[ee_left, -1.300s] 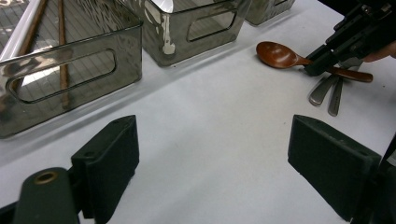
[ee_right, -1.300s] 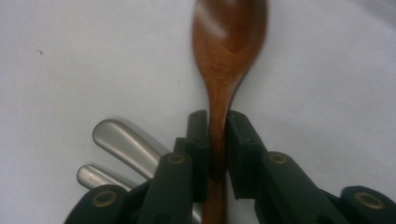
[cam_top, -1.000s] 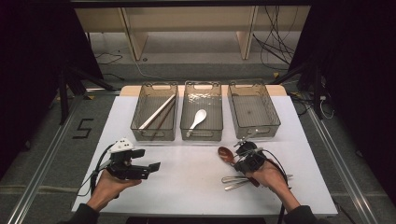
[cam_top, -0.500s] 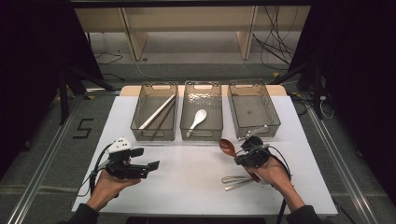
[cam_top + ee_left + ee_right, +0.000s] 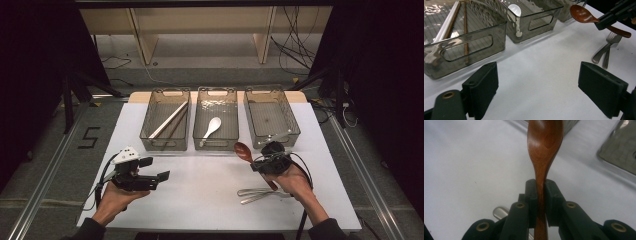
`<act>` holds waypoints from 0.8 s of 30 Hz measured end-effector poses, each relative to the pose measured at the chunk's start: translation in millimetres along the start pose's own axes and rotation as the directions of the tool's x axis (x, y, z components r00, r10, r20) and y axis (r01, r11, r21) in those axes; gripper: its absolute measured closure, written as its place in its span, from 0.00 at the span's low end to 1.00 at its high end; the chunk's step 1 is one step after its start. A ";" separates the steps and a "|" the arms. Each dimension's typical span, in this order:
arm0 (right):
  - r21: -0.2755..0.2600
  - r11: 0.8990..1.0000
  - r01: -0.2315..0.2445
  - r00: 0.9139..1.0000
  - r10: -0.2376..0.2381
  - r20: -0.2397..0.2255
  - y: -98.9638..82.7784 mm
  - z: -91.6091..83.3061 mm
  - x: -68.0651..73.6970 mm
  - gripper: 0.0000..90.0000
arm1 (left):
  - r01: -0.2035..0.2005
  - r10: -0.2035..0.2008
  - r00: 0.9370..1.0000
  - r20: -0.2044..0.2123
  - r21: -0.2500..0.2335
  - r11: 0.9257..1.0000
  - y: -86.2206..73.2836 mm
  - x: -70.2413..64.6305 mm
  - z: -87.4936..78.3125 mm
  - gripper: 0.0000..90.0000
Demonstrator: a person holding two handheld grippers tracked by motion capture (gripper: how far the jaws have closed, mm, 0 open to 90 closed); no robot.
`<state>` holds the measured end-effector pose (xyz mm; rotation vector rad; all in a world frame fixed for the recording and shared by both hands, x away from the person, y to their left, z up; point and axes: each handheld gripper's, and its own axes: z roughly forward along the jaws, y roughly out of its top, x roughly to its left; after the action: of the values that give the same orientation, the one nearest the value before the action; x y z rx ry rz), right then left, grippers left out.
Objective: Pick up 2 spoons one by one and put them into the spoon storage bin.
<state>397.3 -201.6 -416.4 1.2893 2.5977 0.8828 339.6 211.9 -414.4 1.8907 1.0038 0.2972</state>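
Sorting cutlery: right hand-held gripper [image 5: 539, 188] clamped on wooden spoon [image 5: 545, 142], held above bench [image 5: 200, 195] near middle bin [image 5: 216, 142]. Left hand-held gripper [image 5: 537, 87] jaws apart, empty. Next, probably: drop spoon beside white spoon [image 5: 210, 127].

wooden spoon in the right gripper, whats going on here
A person is sorting cutlery into three clear bins at a white table. The right gripper is shut on a brown wooden spoon, held above the table near the middle bin, which holds a white spoon. The left bin holds chopsticks; the right bin looks empty. Two metal forks lie on the table. The left gripper is open, holding nothing.
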 end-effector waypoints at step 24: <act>-0.091 0.996 0.021 1.000 -0.021 0.003 78.1 0.6 4.0 0.92 | 0.000 0.000 1.000 -0.010 -0.026 1.000 0.7 2.2 -1.5 0.18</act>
<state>449.2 -161.7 -373.8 1.2360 2.5325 0.9837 340.5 214.3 -413.5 1.8672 1.0017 0.3185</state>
